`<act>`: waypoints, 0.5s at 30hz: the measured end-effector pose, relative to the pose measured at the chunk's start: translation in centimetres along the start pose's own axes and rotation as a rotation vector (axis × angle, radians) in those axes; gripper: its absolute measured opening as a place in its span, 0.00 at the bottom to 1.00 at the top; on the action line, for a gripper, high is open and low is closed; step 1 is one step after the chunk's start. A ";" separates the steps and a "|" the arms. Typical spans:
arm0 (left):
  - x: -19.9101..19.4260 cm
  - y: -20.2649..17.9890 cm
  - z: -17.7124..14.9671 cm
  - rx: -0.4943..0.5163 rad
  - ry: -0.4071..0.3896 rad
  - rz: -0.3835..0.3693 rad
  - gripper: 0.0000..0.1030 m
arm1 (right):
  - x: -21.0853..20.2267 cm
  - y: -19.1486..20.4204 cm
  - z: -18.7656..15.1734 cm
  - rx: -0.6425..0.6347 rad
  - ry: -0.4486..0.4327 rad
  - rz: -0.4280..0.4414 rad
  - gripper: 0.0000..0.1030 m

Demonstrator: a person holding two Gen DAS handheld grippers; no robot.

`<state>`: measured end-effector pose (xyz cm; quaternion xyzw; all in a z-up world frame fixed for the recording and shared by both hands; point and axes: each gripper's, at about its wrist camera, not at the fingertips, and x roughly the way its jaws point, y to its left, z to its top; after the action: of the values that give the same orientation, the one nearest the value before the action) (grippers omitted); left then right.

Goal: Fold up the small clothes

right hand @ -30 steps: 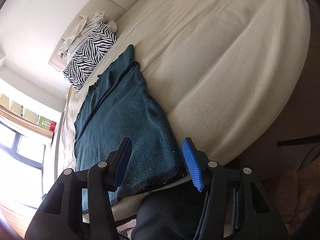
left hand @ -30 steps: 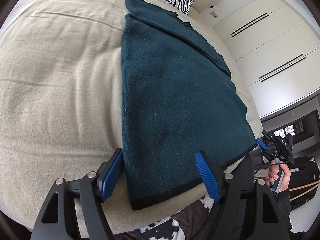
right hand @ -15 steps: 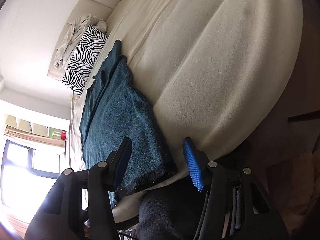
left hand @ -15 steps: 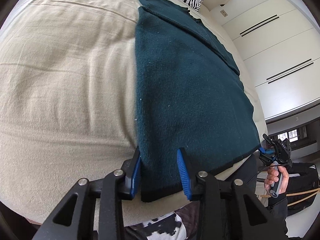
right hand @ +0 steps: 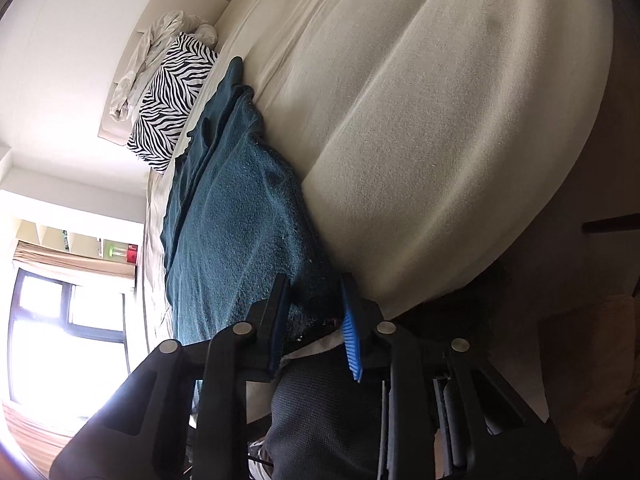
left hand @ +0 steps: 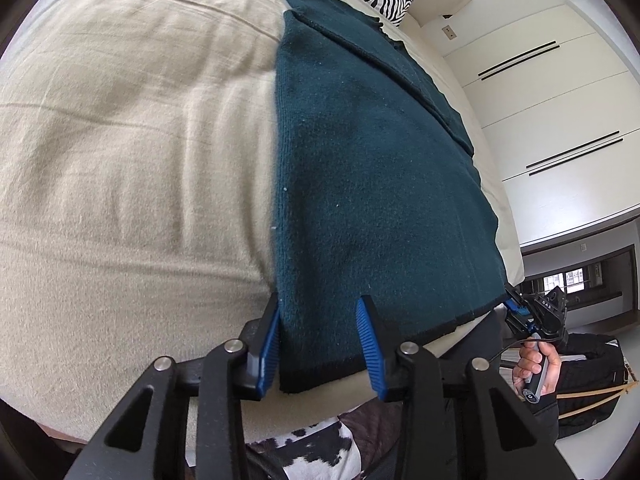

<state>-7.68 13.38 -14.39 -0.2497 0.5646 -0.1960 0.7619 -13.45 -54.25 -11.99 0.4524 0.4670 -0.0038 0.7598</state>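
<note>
A dark teal knitted garment (left hand: 372, 168) lies flat on the beige bed, its black hem at the near edge; it also shows in the right wrist view (right hand: 240, 216). My left gripper (left hand: 320, 308) straddles the garment's near left corner, its blue pads still a hand's width apart on either side of the cloth. My right gripper (right hand: 314, 292) straddles the near right corner, its jaws narrowed around the hem. It also appears far right in the left wrist view (left hand: 516, 308), held by a hand.
The beige bed sheet (left hand: 132, 168) spreads wide to the left of the garment. A zebra-print pillow (right hand: 172, 104) and a crumpled white cloth (right hand: 160, 40) lie at the head of the bed. White wardrobe doors (left hand: 560, 120) stand beyond. A window (right hand: 60, 340) glares brightly.
Both grippers moved forward onto the garment's near corners. The left jaws narrowed from wide open about the corner. The right jaws narrowed in the last half second.
</note>
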 end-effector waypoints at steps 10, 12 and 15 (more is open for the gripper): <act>-1.2 0.7 -0.7 -0.035 -0.020 -0.051 0.07 | -2.0 0.5 -0.5 -0.020 -0.064 0.003 0.06; -1.8 0.5 -0.6 -0.034 -0.032 -0.070 0.07 | -2.7 1.0 -0.5 -0.031 -0.079 0.011 0.06; -2.9 -0.1 -0.4 -0.035 -0.054 -0.112 0.07 | -3.9 1.9 -0.5 -0.043 -0.102 0.033 0.06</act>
<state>-8.87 14.88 -12.23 -0.2994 0.5325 -0.2217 0.7600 -15.15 -54.40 -7.99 0.4429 0.4199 -0.0043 0.7922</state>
